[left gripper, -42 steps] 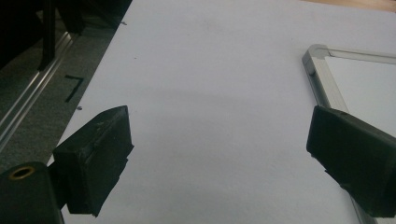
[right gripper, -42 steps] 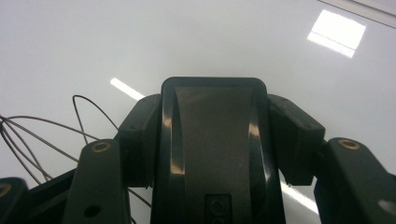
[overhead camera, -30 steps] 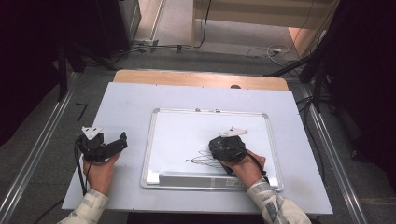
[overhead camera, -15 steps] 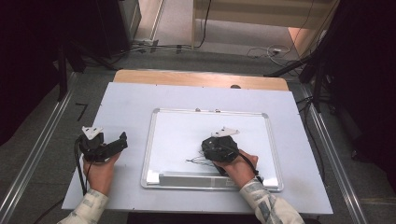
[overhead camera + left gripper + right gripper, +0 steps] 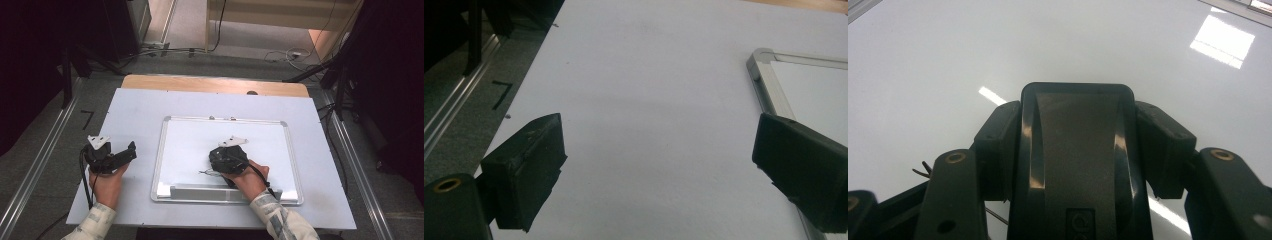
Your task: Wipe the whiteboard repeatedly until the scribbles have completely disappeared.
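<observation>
Centrally, a black eraser block [image 5: 1078,165] is seen clamped between the fingers of the right gripper [image 5: 227,159], its flat body pressed down on the white surface of a whiteboard [image 5: 200,145]. Faint dark pen marks [image 5: 206,173] are noted on the board just beside the gripper's left edge, towards the near side. The board's silver frame and its near tray are recorded lying flat on the pale table [image 5: 135,110], slightly right of centre. The right hand [image 5: 250,179] is observed behind the gripper, over the board's near edge. The left gripper [image 5: 111,156] is held by the left hand [image 5: 107,182] above bare table, just beside the board's left frame and apart from it; its fingers [image 5: 526,172] are spread wide with nothing between them. A wooden strip [image 5: 215,85] is seen along the table's far edge.
</observation>
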### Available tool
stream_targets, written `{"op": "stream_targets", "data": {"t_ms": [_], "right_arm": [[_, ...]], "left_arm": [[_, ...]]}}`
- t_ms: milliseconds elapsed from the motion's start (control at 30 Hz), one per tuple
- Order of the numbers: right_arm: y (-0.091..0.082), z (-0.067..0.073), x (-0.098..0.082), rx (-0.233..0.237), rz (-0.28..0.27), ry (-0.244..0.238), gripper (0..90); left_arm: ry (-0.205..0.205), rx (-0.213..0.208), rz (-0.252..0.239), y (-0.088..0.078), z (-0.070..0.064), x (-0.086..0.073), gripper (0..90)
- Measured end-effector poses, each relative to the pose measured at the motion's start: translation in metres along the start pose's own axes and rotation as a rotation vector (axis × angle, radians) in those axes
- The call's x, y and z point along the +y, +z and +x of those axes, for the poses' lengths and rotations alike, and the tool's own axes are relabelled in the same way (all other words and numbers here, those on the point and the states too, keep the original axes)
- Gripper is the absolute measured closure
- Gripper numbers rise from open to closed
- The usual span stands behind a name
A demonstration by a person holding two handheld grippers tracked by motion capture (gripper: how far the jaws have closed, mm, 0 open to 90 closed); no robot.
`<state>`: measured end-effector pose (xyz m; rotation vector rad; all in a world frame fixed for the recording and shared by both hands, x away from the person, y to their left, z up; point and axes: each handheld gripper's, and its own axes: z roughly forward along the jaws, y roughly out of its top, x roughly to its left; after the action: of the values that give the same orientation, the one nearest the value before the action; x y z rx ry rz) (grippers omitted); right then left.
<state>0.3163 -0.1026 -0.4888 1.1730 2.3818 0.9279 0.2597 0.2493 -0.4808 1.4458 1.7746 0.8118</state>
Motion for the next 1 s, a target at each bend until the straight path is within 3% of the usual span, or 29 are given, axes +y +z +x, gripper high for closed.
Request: {"op": "stream_targets", "data": {"t_ms": [1000], "right_arm": [[0.010,0.023,0.011,0.025,0.004,-0.031,38.5]], "left_arm": [[-0.005,-0.003,0.000,0.000,0.000,0.000,7.3]]}}
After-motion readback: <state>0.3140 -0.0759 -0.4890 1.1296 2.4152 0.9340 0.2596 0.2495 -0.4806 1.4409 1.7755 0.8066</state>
